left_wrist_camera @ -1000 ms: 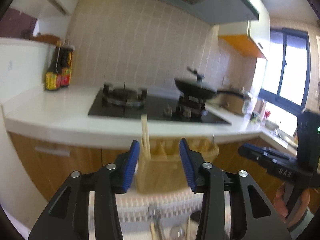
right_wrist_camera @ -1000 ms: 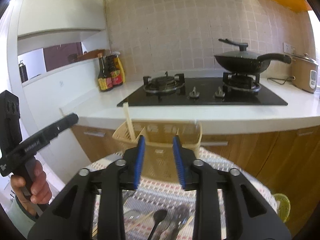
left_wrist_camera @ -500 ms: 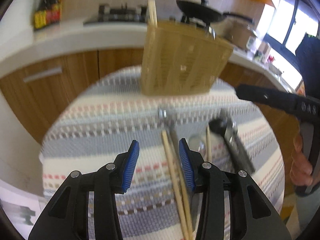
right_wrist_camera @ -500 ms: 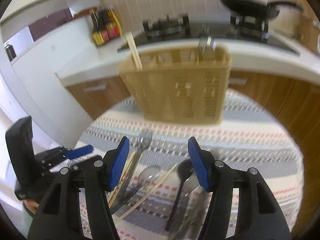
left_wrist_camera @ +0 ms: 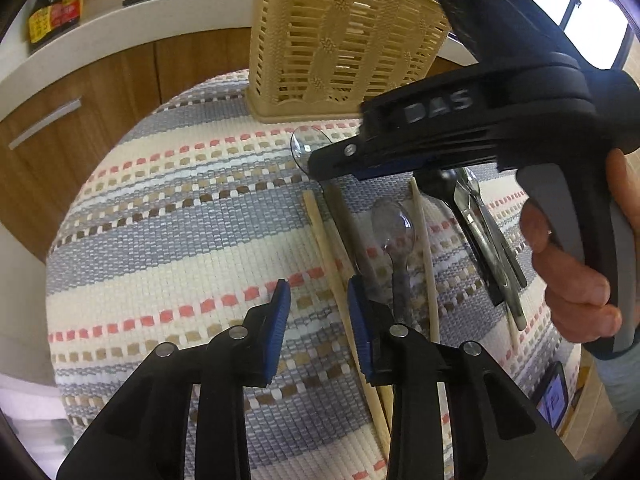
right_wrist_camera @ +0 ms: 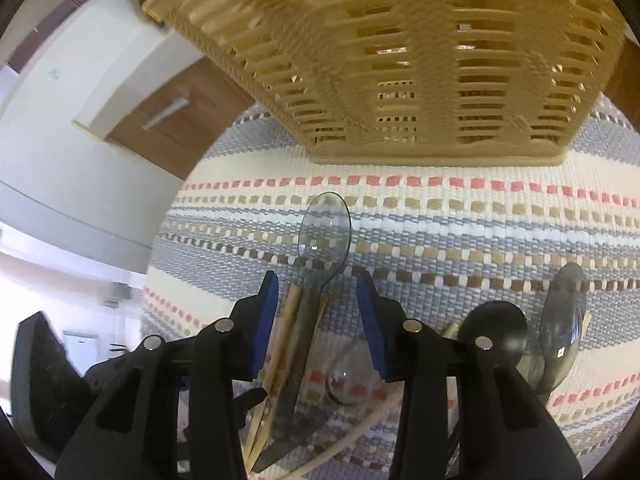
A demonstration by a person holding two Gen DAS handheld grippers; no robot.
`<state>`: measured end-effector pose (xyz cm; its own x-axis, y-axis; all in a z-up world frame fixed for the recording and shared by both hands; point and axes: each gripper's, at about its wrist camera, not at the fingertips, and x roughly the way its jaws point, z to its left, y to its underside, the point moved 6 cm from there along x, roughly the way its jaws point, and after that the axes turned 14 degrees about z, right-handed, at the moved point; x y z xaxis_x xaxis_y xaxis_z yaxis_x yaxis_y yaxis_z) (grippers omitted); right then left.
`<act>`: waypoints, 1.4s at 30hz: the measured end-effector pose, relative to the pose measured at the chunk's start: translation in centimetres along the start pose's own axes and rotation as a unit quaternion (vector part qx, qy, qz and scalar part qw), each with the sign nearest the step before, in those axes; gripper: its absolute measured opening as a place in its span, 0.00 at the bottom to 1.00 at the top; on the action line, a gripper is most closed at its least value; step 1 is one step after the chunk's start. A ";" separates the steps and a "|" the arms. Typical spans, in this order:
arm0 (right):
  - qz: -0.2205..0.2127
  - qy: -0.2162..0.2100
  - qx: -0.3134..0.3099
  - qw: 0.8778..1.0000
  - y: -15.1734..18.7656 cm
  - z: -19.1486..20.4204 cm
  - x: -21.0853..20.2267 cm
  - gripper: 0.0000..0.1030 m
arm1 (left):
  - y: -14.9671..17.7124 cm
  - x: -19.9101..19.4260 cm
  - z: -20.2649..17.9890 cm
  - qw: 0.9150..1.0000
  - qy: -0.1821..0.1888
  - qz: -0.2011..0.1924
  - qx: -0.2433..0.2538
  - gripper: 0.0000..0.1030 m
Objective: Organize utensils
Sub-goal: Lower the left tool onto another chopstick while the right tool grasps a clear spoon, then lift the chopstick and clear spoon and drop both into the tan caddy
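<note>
Both grippers hover open over utensils scattered on a striped mat.

Nearest, the left gripper (left_wrist_camera: 316,300) has its jaws moderately apart and empty above the woven mat (left_wrist_camera: 180,208), with a wooden chopstick (left_wrist_camera: 332,256) just beside its right finger. The right gripper (right_wrist_camera: 316,300) is spread wide, straddling the handle of a clear plastic spoon (right_wrist_camera: 324,232) without touching it. A black spoon (right_wrist_camera: 496,332) lies to its right. Beyond stands the beige utensil basket (right_wrist_camera: 400,60), upright on the mat.

Mat (left_wrist_camera: 168,208): coarse woven cloth. Basket (right_wrist_camera: 400,60): matt slotted plastic. Clear spoon (right_wrist_camera: 324,232): glossy plastic. Chopsticks (left_wrist_camera: 324,240): probably bare wood.
</note>
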<state>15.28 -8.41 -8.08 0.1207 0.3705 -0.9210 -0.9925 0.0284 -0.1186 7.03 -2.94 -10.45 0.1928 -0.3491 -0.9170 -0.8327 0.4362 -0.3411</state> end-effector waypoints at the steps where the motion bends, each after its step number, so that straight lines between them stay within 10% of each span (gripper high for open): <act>1: 0.001 0.009 0.001 1.000 0.0 0.2 0.2 0.36 | 0.0 0.0 0.0 1.000 0.001 0.000 0.001 0.28; 13: -0.008 0.138 -0.043 0.989 -0.3 3.2 2.4 0.10 | 0.5 -0.4 0.3 1.000 0.001 -0.003 0.003 0.28; 26: -0.007 0.054 -0.038 0.998 0.7 -0.4 0.7 0.06 | -3.1 1.1 -1.9 0.999 -0.028 0.025 0.004 0.27; 34: -0.019 0.027 -0.020 0.999 -0.1 -1.9 -1.5 0.14 | -4.3 1.4 -2.3 0.997 -0.056 0.047 -0.003 0.21; 38: -0.015 0.047 -0.042 0.998 -0.5 -1.0 -1.3 0.44 | -4.8 1.2 -2.1 0.997 -0.058 0.055 0.001 0.20; 42: -0.007 0.085 -0.061 0.995 -0.8 -0.8 -0.6 0.47 | -5.4 1.8 -2.5 0.992 -0.102 0.069 0.022 0.13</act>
<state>15.96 -9.37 -7.71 0.1450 0.2084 -0.9672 -0.9827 -0.0837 -0.1653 10.56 -8.04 -9.75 0.1839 -0.1106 -0.9767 -0.8358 0.5054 -0.2146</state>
